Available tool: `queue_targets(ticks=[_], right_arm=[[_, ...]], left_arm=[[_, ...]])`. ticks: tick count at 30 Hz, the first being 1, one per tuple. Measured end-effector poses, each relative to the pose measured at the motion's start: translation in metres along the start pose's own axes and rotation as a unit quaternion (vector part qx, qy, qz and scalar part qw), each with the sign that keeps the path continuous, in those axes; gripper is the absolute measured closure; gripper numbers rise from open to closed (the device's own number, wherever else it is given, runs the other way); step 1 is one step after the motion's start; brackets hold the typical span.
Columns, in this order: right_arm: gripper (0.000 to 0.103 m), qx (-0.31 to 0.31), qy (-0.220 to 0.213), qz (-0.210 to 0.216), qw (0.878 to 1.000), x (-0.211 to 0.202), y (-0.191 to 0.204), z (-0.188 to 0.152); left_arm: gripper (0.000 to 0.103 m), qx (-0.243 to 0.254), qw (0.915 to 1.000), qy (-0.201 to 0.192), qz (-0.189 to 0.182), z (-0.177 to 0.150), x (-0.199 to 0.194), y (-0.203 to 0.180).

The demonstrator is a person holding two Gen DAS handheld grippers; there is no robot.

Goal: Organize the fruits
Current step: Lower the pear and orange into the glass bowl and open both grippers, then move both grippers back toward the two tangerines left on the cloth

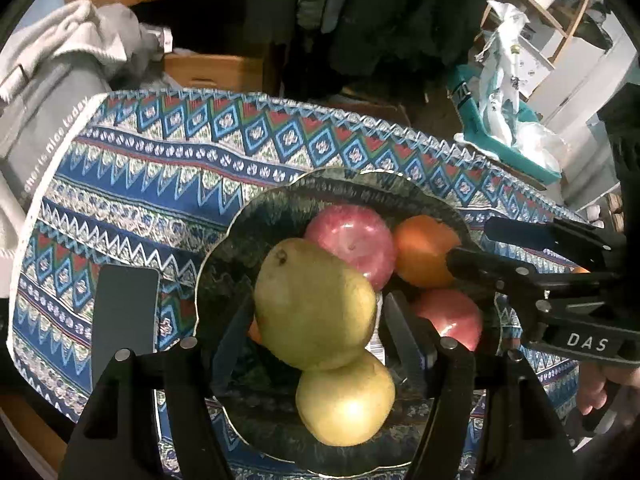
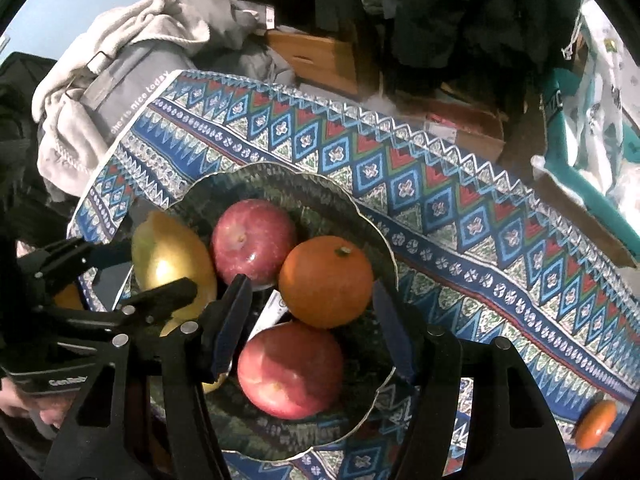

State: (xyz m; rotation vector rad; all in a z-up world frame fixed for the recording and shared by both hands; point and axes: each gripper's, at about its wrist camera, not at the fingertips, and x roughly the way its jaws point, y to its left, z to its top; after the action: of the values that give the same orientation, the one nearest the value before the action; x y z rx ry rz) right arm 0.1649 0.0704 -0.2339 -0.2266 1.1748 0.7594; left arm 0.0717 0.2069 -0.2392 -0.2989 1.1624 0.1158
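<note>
Fruits: pears, apples and orange [image 2: 326,280] piled in dark plate [image 1: 224,240], centre frame
Left gripper [image 1: 316,340]: jaws hugging upper pear [image 1: 314,304]; lower gently, then let go
Right gripper [image 2: 312,336]: jaws wide around the orange; not gripping
Stray: orange fruit [image 2: 596,424] lower right, next candidate

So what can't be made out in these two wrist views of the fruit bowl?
- Left wrist view: whether the left gripper actually pinches the upper yellow-green pear; the pear covers the contact.
- Lower yellow-green pear: top hidden under the upper one.
- White label in the dark scalloped glass bowl: text too small, mostly covered by fruit.
- Right wrist view: small orange fruit on the patterned tablecloth, distorted at the fisheye edge.
</note>
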Motion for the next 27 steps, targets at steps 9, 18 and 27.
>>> queue_targets(ticks=[9, 18, 27], right_arm=[[0.038, -0.007, -0.036, -0.014, 0.999, -0.038, 0.004, 0.0], [0.038, -0.021, -0.078, -0.05, 0.995, -0.082, 0.007, -0.01], [0.038, -0.008, -0.118, -0.064, 0.991, -0.132, -0.001, -0.026]], left_arm=[[0.034, 0.005, 0.9998, -0.017, -0.012, -0.003, -0.023, -0.006], [0.034, 0.026, 0.998, -0.05, -0.03, -0.008, -0.059, -0.029], [0.034, 0.073, 0.9933, -0.081, -0.037, -0.012, -0.093, -0.069]])
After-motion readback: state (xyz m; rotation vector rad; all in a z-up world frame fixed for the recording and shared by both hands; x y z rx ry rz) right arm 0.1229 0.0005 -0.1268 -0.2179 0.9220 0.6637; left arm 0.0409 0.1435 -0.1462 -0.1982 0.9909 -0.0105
